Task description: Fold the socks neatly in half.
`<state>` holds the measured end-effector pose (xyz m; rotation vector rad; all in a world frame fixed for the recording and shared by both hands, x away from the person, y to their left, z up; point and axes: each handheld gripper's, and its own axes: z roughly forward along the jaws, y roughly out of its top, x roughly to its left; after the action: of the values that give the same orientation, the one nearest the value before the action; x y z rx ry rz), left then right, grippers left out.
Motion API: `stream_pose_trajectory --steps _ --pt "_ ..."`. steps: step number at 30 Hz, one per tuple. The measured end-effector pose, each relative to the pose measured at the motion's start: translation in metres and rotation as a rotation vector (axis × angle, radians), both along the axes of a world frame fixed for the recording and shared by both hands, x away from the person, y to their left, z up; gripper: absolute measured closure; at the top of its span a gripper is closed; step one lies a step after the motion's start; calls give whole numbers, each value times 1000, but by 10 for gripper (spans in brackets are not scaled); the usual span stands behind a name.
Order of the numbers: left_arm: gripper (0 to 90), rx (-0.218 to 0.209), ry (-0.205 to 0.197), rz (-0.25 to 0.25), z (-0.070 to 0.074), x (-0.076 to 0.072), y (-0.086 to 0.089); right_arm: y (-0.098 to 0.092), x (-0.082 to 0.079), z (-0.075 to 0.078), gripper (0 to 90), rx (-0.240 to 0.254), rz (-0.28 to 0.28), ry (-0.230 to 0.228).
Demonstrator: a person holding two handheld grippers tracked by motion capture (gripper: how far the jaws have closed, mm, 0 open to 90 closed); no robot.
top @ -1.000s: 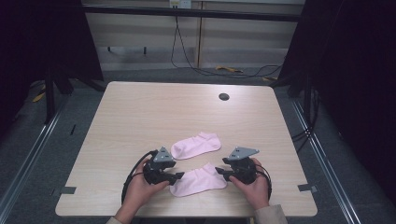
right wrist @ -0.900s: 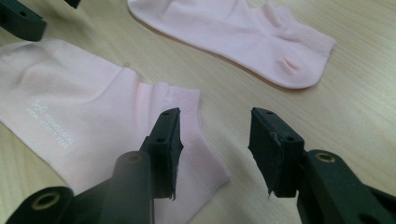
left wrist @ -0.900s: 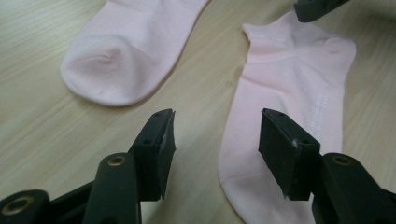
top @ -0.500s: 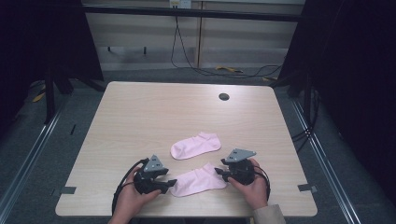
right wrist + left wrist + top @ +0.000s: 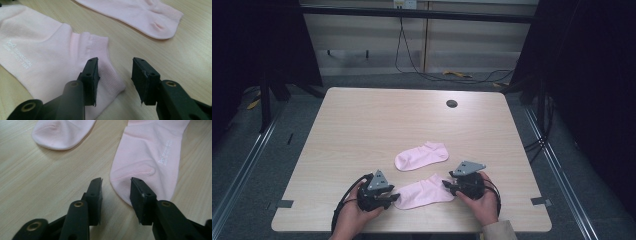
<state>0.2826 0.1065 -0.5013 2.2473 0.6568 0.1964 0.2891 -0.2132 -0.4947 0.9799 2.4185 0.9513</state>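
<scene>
Two pink ankle socks lie flat on the light wood table [image 5: 362,125]. The far sock [image 5: 422,156] lies apart from both grippers. The near sock [image 5: 424,192] stretches between them. My left gripper [image 5: 394,197] is at its toe end, low on the table. In the left gripper view its jaws [image 5: 116,181] have just been closing and still stand apart; the toe of the near sock [image 5: 147,152] reaches into the gap. My right gripper [image 5: 446,185] is open at the cuff end. There [image 5: 115,60] one jaw rests over the ribbed cuff [image 5: 100,47] and the other over bare table.
A dark round grommet hole [image 5: 452,104] sits near the table's far right. Tape marks [image 5: 284,204] lie at the front corners. The far sock's toe [image 5: 62,132] lies left of the near sock. Cables run across the floor behind the table.
My left hand has slid left and toward the front edge, down to the near sock's toe, and its jaws have narrowed. The right hand has stayed put.
</scene>
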Motion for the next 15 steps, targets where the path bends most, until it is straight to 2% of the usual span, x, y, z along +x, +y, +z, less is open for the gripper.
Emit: stream_pose_trajectory --steps 4,6,7,9,11,15 --pt "703 -3 11 -1 0 3 0 0 0 -1 566 5 0 -7" --pt "712 -1 11 -2 0 4 0 -1 0 0 567 18 -12 -6" --pt "713 -1 11 -2 0 4 0 -1 1 1 567 45 -16 -3" --pt "722 -8 13 1 0 4 0 0 3 2 570 43 -26 -4" --pt "734 -3 17 -1 1 6 0 2 5 0 584 42 -30 16" --pt "769 4 26 -2 2 8 -1 -1 8 -3 630 76 -23 33"
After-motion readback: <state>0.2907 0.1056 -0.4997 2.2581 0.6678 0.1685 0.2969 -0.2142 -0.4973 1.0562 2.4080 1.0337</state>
